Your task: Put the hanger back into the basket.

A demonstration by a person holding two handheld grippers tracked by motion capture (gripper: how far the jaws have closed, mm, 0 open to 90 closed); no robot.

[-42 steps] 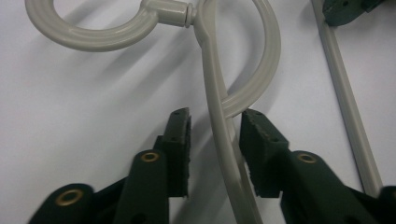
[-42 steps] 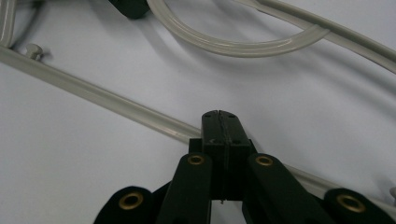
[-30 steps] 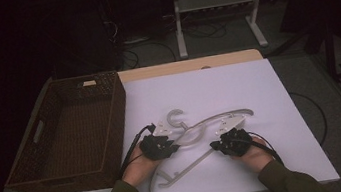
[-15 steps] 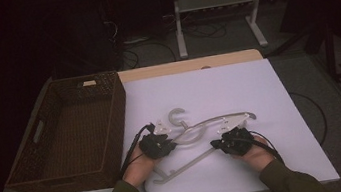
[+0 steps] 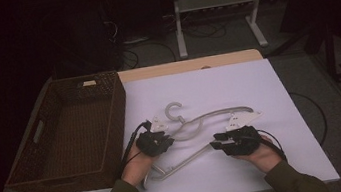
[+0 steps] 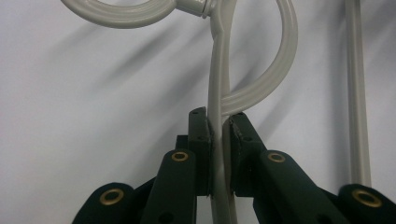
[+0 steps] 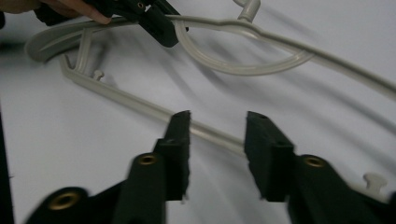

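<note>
Item: pale grey plastic hanger (image 5: 197, 122), flat on white table (image 5: 279, 91) near front edge, hook (image 5: 173, 110) pointing toward far side.

Left gripper (image 6: 218, 122): clenched on hanger's upper arm, pads pressed on both sides, beside curved inner loop (image 6: 275, 70).

Right gripper (image 7: 216, 122): released, jaws just opened, parted above lower bar (image 7: 140, 105), not touching it.

Wicker basket (image 5: 70, 133): at table's left, apart from hanger.

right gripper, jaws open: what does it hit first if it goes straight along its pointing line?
Most likely the hanger's lower bar: in the right gripper view it crosses just beyond the gap of the right gripper, whose jaws have just been opening with nothing between them. Depth is unclear, so it might pass over the bar.
</note>
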